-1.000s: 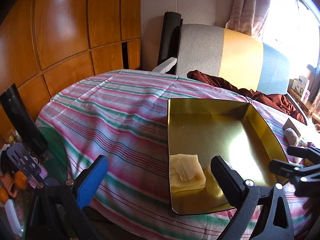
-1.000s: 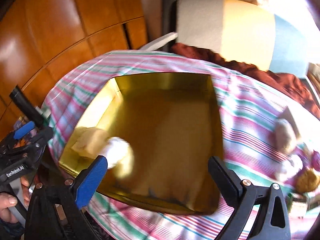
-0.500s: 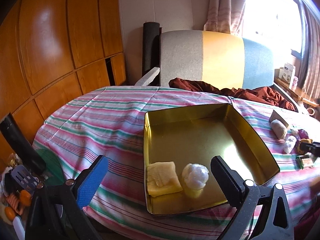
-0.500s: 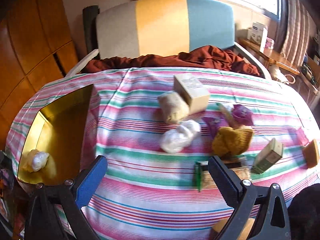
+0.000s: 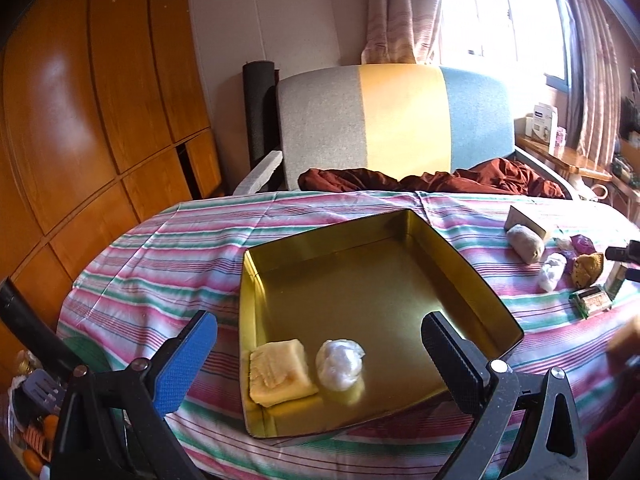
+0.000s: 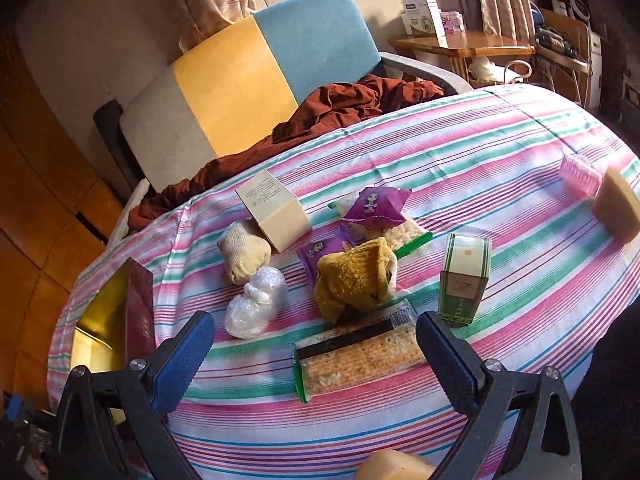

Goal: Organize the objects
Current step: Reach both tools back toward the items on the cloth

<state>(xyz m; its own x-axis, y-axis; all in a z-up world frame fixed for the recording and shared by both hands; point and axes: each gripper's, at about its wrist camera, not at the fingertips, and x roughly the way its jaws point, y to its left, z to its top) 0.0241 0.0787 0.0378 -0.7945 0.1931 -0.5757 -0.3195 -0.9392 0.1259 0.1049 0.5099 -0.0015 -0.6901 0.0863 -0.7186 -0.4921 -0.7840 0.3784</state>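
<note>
both grippers, left [image 5: 318, 354] and right [image 6: 314, 350], had jaws released; a yellow sponge [image 5: 280, 372] and white bundle [image 5: 340, 364] lay in the gold tray [image 5: 472, 264].

grey, yellow and blue chair [image 5: 400, 120], rust-red cloth [image 5: 440, 180] on its seat, wooden wall panels [image 5: 100, 100], curtains [image 5: 400, 8]
</note>
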